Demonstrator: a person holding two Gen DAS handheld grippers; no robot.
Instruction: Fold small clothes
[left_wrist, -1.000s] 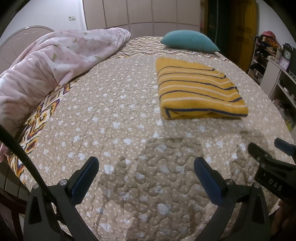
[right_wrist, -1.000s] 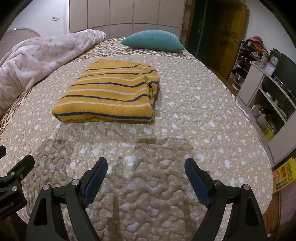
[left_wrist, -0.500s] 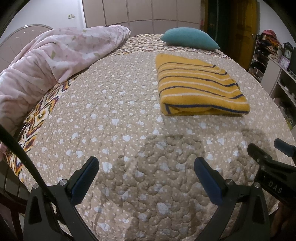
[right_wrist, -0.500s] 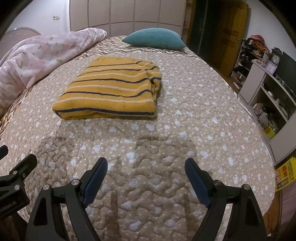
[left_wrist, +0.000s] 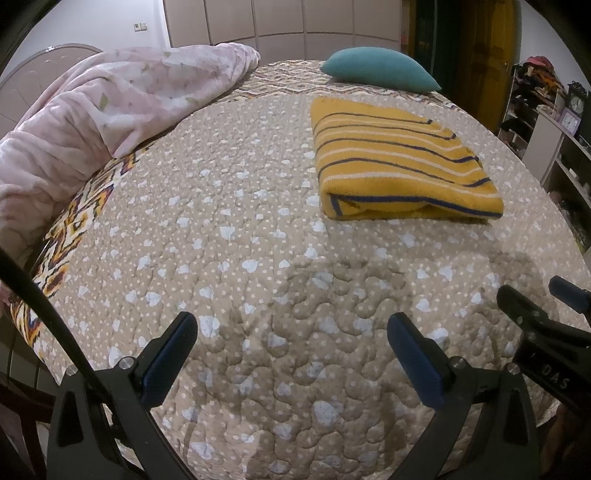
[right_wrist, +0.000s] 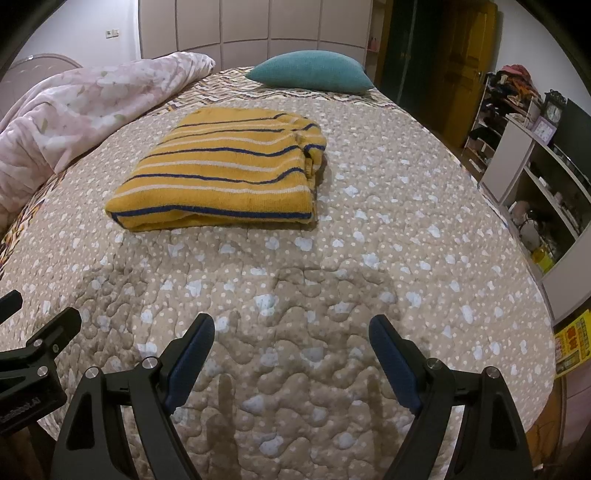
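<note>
A yellow sweater with dark blue and white stripes (left_wrist: 399, 162) (right_wrist: 225, 173) lies folded into a flat rectangle on the beige quilted bedspread (left_wrist: 258, 258) (right_wrist: 369, 240). My left gripper (left_wrist: 291, 332) hovers open over bare quilt near the bed's front edge, well short of the sweater and to its left. My right gripper (right_wrist: 291, 334) is also open and holds nothing, over the quilt in front of the sweater. Each gripper shows at the edge of the other's view: the right one (left_wrist: 546, 314), the left one (right_wrist: 33, 343).
A pink floral duvet (left_wrist: 92, 118) (right_wrist: 74, 107) is heaped along the bed's left side. A teal pillow (left_wrist: 376, 70) (right_wrist: 310, 72) lies at the head. Shelves with clocks and clutter (right_wrist: 535, 155) stand to the right of the bed. A black cable (left_wrist: 44, 314) crosses the left view.
The sweater sits a little lower and nearer in both views than a second ago, a slight shift of the views. Both grippers stay open.
</note>
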